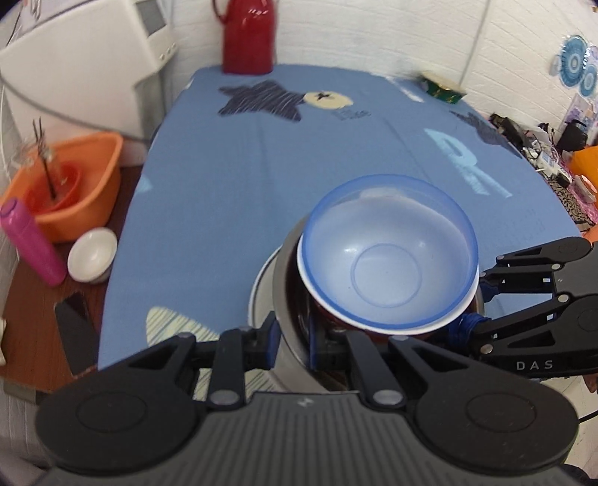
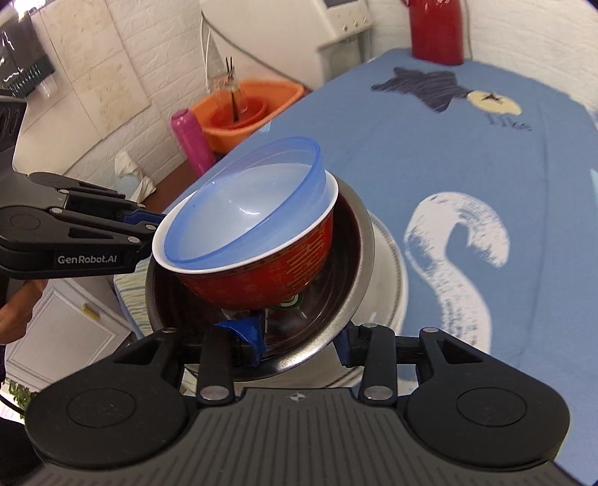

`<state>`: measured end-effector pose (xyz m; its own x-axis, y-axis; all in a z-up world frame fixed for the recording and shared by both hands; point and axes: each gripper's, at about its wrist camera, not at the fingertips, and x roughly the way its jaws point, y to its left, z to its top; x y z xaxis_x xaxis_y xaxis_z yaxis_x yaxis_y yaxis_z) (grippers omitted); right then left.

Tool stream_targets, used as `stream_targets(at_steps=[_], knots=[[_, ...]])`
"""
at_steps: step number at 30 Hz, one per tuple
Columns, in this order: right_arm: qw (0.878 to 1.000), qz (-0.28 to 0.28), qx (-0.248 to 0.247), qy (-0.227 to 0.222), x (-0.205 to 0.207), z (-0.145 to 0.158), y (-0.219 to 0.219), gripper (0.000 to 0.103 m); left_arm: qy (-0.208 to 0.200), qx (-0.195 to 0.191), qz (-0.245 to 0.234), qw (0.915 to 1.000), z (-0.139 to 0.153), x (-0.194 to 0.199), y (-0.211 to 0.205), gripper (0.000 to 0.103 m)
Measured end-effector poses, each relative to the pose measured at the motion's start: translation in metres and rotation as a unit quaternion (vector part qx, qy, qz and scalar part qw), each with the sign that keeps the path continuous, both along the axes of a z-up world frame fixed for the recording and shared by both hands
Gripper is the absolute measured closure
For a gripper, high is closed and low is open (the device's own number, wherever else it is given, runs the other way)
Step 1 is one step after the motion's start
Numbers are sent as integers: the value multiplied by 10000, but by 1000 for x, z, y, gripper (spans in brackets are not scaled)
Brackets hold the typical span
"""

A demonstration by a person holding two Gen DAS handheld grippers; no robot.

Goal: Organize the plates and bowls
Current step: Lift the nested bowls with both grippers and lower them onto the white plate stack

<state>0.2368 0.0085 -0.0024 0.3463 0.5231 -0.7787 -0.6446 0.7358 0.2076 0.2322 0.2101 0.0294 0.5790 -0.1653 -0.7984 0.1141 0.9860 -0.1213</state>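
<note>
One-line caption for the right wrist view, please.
Blue plastic bowl nested in tilted red bowl inside steel bowl; right tongs straddle its rim.

Blue bowl (image 1: 388, 261), gold-patterned red bowl (image 2: 269, 269)

A lived-in home: a desk (image 1: 261, 179) under a blue cartoon-print cloth, a red thermos jug (image 1: 248, 35), an orange plastic wash basin (image 1: 93, 187), white brick-pattern walls (image 1: 373, 33).
</note>
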Motion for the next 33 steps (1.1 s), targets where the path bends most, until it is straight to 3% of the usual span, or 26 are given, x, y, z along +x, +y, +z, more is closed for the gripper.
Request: stream_targets(at_steps=[11, 16, 18, 20, 23, 28, 33], knots=[[9990, -297, -278, 195, -2, -3, 11, 78, -58, -363, -11, 9993, -18, 3, 13, 96], [9979, -354, -540, 48, -10, 1, 15, 74, -175, -437, 94, 9988, -15, 1, 17, 77], [9976, -389, -564, 112, -7, 0, 19, 72, -265, -111, 395, 9988, -12, 1, 16, 54], [9975, -428, -440, 352, -2, 0, 17, 71, -415, 37, 511, 9978, -10, 0, 18, 52], [9962, -554, -227, 626, -3, 5, 6, 72, -402, -176, 606, 9972, -8, -4, 29, 48], [9970, -672, -154, 347, -12, 14, 5, 71, -519, -296, 796, 9950, 0, -1, 36, 47], [9949, -965, 261, 93, -20, 27, -28, 70, -620, -377, 749, 9945, 8, -7, 29, 46]])
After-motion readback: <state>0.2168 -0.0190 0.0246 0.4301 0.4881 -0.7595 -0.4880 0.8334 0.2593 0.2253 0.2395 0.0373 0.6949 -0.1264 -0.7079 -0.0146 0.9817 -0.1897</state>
